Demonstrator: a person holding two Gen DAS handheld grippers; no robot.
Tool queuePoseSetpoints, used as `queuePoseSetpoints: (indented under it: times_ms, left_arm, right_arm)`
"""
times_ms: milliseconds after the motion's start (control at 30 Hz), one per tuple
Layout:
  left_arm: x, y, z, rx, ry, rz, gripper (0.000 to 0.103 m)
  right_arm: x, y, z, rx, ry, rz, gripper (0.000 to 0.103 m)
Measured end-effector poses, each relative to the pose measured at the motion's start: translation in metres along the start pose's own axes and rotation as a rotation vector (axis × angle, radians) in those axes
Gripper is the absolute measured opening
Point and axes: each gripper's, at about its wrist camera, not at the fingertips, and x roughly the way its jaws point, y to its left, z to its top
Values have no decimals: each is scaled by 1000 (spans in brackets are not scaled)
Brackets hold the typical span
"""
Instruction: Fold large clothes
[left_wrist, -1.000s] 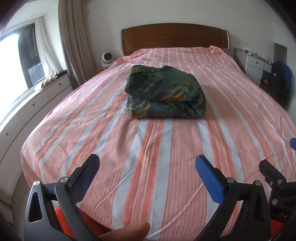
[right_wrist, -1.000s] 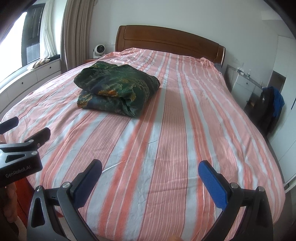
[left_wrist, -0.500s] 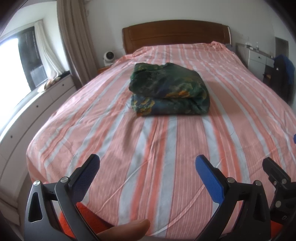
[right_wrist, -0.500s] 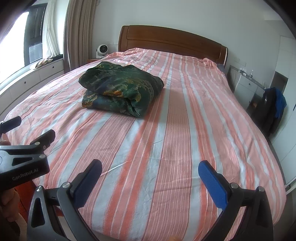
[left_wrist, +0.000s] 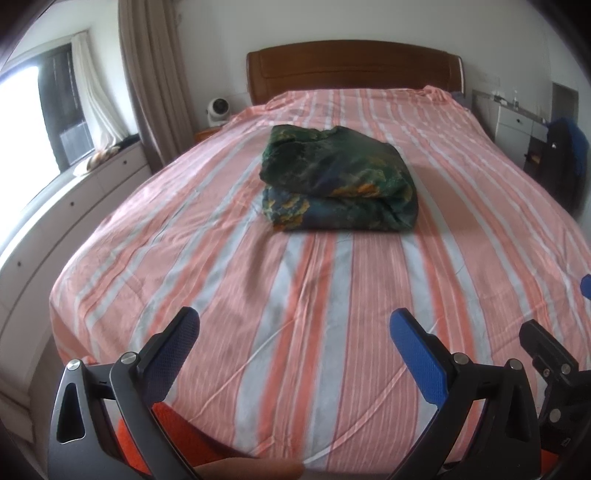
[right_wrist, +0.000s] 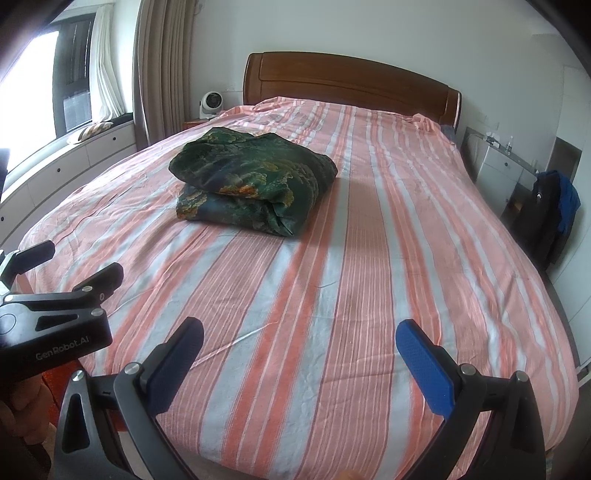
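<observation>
Lying folded on the striped bed (left_wrist: 295, 332), a green garment (left_wrist: 338, 184).

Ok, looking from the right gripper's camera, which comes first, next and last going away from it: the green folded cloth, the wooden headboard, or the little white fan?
From the right hand-held gripper:
1. Green folded cloth, mid-bed, ahead and left.
2. Little white fan, beside the bed's far left corner.
3. Wooden headboard, at the bed's far end, against the wall.

A striped bed (left_wrist: 295, 314) with a wooden headboard (right_wrist: 351, 85) stands against a white wall (right_wrist: 369, 29); daylight enters a window (left_wrist: 22, 122) beside brown curtains (left_wrist: 155, 74). A small white fan (right_wrist: 210, 103) sits by the headboard.
</observation>
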Motion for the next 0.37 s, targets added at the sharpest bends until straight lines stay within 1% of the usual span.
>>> queuePoseSetpoints:
  times_ms: [167, 267, 367]
  left_arm:
    - [1, 0, 0, -7, 4, -8, 103]
    - [1, 0, -1, -21, -5, 9, 103]
    - [-1, -2, -2, -14, -18, 19, 103]
  right_arm:
    - [0, -1, 0, 0, -1, -7, 103]
    - [1, -1, 0, -1, -1, -7, 103]
    - [1, -1, 0, 1, -2, -5, 103]
